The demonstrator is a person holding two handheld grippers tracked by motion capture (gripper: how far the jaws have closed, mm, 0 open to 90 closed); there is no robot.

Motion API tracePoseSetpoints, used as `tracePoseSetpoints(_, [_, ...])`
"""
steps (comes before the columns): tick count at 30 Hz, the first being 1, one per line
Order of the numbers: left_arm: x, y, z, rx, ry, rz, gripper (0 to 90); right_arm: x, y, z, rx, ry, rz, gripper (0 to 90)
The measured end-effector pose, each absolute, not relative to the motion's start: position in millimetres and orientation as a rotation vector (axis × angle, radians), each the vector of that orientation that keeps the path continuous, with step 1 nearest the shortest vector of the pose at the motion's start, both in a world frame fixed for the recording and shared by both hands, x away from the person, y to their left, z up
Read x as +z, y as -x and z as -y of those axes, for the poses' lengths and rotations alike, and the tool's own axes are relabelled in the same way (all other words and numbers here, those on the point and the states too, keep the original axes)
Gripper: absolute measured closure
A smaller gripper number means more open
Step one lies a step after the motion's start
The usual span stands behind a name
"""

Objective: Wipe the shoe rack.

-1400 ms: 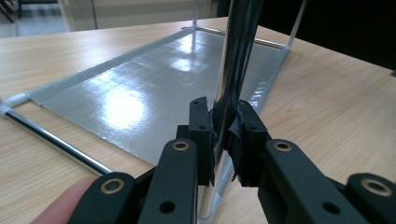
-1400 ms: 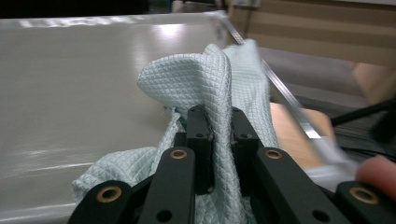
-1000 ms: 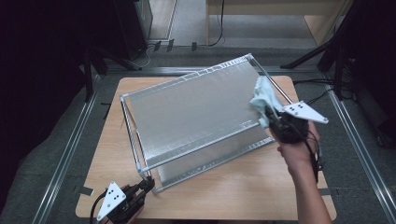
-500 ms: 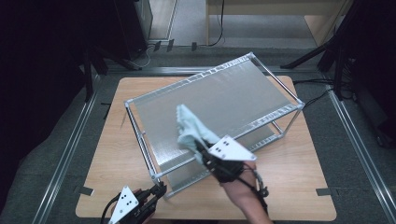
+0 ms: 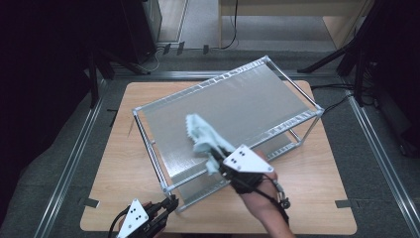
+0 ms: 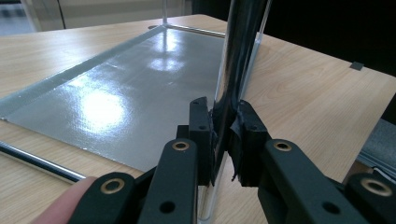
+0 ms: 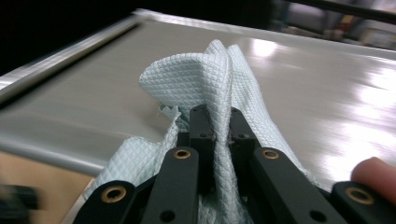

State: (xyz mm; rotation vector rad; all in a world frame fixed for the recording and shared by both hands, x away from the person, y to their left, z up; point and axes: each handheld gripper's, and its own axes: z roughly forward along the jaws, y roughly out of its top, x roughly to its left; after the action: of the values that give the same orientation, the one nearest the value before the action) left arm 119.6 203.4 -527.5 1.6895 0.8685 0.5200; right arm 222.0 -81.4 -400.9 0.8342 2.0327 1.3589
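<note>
Since a second ago your right gripper has swept the cloth from the shelf's far right corner to its near-left part. Its jaws pinch the soft, light fabric; grip a bunched fold. Your left gripper clamps the rack's slick corner post.

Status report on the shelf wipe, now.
Left tongs shut on rack post. Right tongs shut on cloth, cloth on top shelf. Nothing in the way.
</note>
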Motion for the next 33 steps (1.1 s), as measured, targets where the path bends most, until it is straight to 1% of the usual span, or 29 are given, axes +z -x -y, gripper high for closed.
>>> tracePoseSetpoints(7, [-527.0, -119.8, -210.5, 0.531, -1.690, -0.878, 81.0, -399.7, -249.4, 144.3, 1.312, -1.014, -1.899, 84.8])
tracePoseSetpoints(14, [-526.3, -121.7, -224.9, 0.567, -1.670, -0.918, 81.0, -397.4, -266.2, 201.7, 1.244, -1.142, -1.783, 84.8])
tracePoseSetpoints(18, [-526.1, -123.0, -232.0, 0.580, -1.652, -0.946, 80.9, -397.6, -269.5, 230.1, 1.223, -1.220, -1.701, 84.7])
tracePoseSetpoints(23, [-526.0, -123.1, -234.3, 0.596, -1.647, -0.955, 80.9, -398.7, -269.4, 246.7, 1.193, -1.249, -1.643, 84.6])
tracePoseSetpoints(33, [-527.8, -122.2, -234.3, 0.601, -1.643, -0.965, 81.0, -399.8, -268.2, 246.1, 1.176, -1.269, -1.619, 85.5])
